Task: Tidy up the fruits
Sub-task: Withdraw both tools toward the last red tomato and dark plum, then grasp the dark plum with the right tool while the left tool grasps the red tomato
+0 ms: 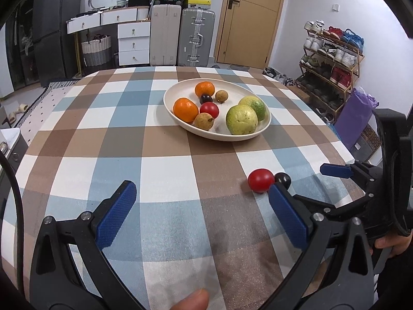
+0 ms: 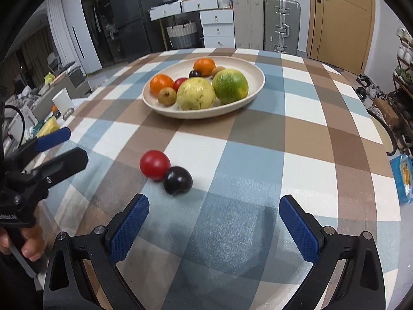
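A shallow cream oval ceramic plate (image 1: 216, 131) sits on the checked blue, brown and white tablecloth (image 1: 144, 160) and serves as the anchor of the scene. Inside the plate lie two orange tangerines (image 1: 185, 109), two large yellow-green guavas (image 1: 241, 119), a small red cherry tomato (image 1: 209, 110), a dark purple grape-like fruit (image 1: 205, 99) and two small tan longans (image 1: 203, 121). Outside the plate, on its near side and well apart from it, a loose round red tomato (image 2: 155, 164) rests on the cloth, touching a glossy dark purple plum-like fruit (image 2: 177, 180). The left gripper (image 1: 202, 208) hovers nearer than these two fruits, its blue-padded jaws spread wide with nothing between them. The right gripper (image 2: 214, 224) is likewise spread wide and empty, just on the near side of the dark fruit.
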`<state>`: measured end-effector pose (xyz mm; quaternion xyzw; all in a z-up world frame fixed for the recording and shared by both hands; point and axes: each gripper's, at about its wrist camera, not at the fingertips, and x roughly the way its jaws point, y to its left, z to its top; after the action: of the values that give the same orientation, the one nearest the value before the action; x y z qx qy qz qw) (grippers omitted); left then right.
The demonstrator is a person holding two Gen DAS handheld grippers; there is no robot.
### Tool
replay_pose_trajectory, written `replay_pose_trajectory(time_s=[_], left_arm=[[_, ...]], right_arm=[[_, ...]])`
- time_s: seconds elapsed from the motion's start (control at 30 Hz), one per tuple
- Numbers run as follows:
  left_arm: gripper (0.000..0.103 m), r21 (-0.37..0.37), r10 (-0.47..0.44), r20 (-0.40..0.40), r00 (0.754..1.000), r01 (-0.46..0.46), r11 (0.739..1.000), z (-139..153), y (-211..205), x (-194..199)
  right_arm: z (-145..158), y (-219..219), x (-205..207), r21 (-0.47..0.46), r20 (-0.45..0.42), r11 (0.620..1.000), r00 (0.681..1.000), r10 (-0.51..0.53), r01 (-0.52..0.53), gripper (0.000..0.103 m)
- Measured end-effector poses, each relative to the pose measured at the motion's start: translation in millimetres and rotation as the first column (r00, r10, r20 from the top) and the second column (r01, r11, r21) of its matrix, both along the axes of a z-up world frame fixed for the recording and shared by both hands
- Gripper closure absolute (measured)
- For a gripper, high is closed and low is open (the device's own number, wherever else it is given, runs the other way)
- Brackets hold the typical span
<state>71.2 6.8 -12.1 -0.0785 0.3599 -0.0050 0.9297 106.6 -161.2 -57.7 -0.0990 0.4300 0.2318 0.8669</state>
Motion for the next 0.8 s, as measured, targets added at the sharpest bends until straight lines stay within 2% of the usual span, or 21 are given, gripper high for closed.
replay_pose_trajectory(time_s=[0.13,0.4,0.63,0.8], left_arm=[[0.001,-0.018,0.000,-0.016,1.000,-0.001,1.000,-3,1,2],[0.001,0.006,-0.014,-0.049,0.999,0.015,1.000,-9,-3,12],[0.001,-0.013,-0.009,-0.069,0.998,0.008,1.000,-13,2,25],[0.001,-0.014,-0.007,-0.080,0.997,0.006,1.000,-15,4,30]], right_arm=[[-3,3,2,-0.021,-0.010,1.000,1.000,0.008,-0.008,0.001],[-9,16,8,-0.090,-0.001,0.994,0.998,0.059,-0.059,0.009],[-7,18,17,-0.073,-0.004,0.991,0.993,0.114,-0.114,0.022],[-6,21,18,-0.080,0.001,0.983,0.986,0.167,-0.167,0.024]])
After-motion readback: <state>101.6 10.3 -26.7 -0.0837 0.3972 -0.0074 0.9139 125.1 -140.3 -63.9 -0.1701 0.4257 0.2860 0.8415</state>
